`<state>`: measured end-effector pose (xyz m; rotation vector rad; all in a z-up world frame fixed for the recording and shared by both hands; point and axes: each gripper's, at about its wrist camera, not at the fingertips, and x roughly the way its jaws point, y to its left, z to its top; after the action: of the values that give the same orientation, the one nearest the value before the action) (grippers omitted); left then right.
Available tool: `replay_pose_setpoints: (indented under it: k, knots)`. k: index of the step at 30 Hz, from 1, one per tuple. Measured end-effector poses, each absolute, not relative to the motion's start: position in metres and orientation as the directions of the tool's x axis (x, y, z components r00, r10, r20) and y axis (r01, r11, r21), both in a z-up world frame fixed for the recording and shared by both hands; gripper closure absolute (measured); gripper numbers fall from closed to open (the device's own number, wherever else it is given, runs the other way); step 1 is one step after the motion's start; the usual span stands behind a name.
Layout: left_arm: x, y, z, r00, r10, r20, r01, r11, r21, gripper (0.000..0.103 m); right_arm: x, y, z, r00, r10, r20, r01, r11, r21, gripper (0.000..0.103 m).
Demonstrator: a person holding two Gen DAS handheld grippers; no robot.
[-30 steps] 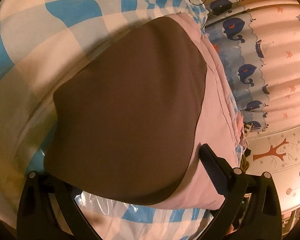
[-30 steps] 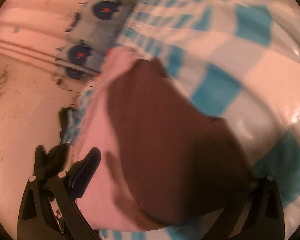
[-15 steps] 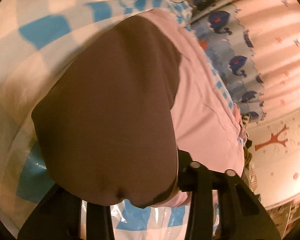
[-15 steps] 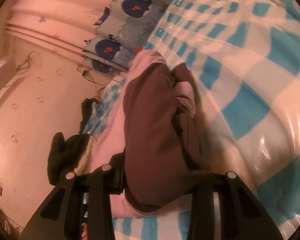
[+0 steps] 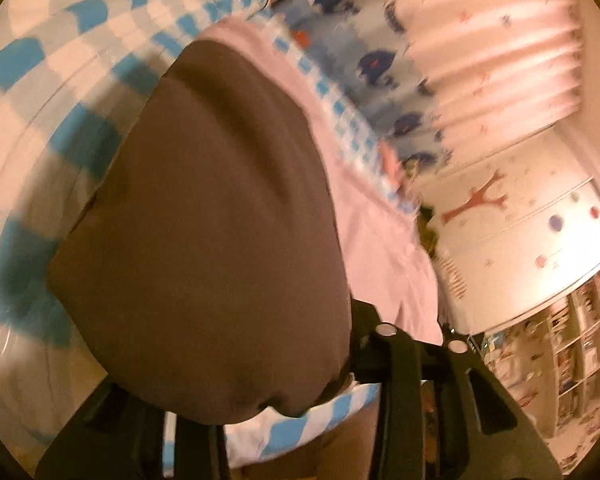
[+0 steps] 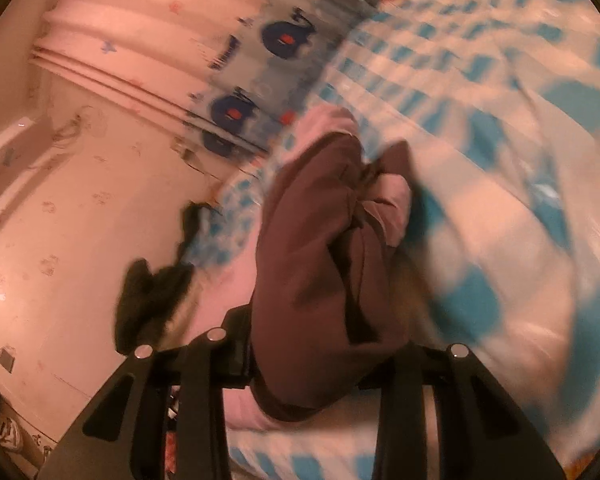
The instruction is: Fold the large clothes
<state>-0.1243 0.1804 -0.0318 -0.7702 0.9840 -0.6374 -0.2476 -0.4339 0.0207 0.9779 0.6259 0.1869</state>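
Left wrist view: the left gripper clamps the near edge of a brown garment, its jaws easing apart around the cloth, which drapes over a pink layer on a blue-checked bedspread.

Right wrist view: the right gripper pinches the brown garment's bunched near end, its jaws also easing apart, with the whale-print curtain at far left.
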Motion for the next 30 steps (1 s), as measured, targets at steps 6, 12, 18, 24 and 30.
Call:
replay_pose_setpoints:
  k: [6, 12, 18, 24, 30]
  knots:
    - [-0.135, 0.216, -0.049, 0.464, -0.689, -0.557, -0.078, 0.594, -0.801, 0.046, -0.29, -0.463, -0.002, 0.83, 0.339, -0.442, 0.248, 0.486, 0.838, 0.039]
    - [-0.158, 0.24, -0.008, 0.707, -0.408, -0.577, -0.148, 0.713, -0.685, 0.036, -0.265, -0.451, 0.09, 0.882, 0.165, -0.441, 0.19, 0.733, 0.653, 0.023]
    - [-0.141, 0.208, 0.045, 0.803, -0.303, -0.513, 0.006, 0.865, -0.501, 0.028, -0.145, -0.392, 0.097, 0.78, 0.178, -0.6, 0.147, 0.88, 0.451, 0.021]
    - [-0.049, 0.131, 0.08, 0.749, -0.32, -0.58, 0.164, 0.938, -0.306, 0.025, -0.051, -0.385, 0.051, 0.7, 0.029, -0.714, 0.282, 0.907, 0.314, 0.021]
    - [0.07, 0.095, 0.048, 0.629, -0.256, -0.734, 0.09, 0.962, -0.258, 0.025, 0.0, -0.402, 0.015, 0.616, -0.01, -0.788, 0.351, 0.899, 0.263, 0.021]
